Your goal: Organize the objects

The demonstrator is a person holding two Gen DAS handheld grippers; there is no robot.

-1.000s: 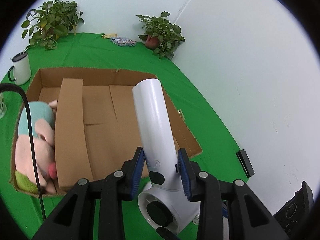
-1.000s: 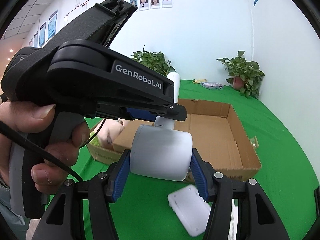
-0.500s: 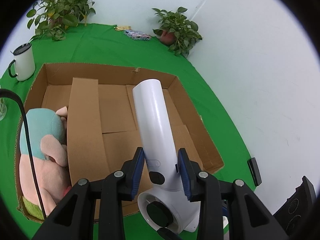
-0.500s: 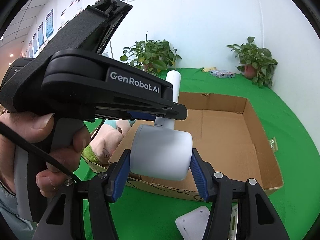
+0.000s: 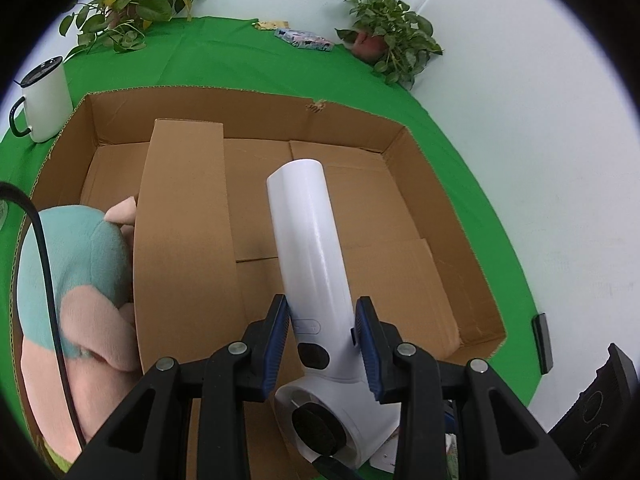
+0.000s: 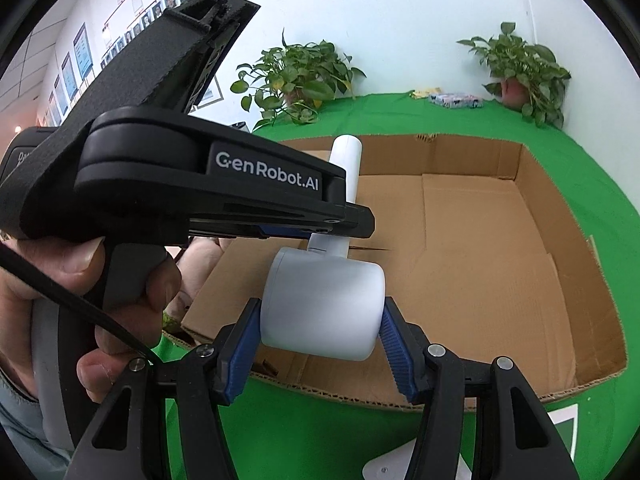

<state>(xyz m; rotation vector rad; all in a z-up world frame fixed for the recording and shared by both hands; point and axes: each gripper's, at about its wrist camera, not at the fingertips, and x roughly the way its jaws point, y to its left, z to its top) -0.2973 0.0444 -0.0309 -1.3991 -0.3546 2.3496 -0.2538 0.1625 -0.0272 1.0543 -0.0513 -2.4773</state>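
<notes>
1. The left gripper (image 5: 322, 338) clamps the handle of the white hair dryer (image 5: 308, 240), and the right gripper (image 6: 322, 340) clamps its round head (image 6: 324, 308).
2. The dryer hangs over the near edge of the cardboard box (image 5: 400, 136), above its bare right compartment; a plush toy (image 5: 76, 264) lies in the left one.
3. I think both hands should go down together and keep the dryer level.
4. Open the jaws only when it rests on the floor of the box, clear of the divider (image 5: 184, 220).

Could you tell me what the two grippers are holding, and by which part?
Both hold one white handheld fan: left gripper clamps its handle, right gripper its round head.
</notes>
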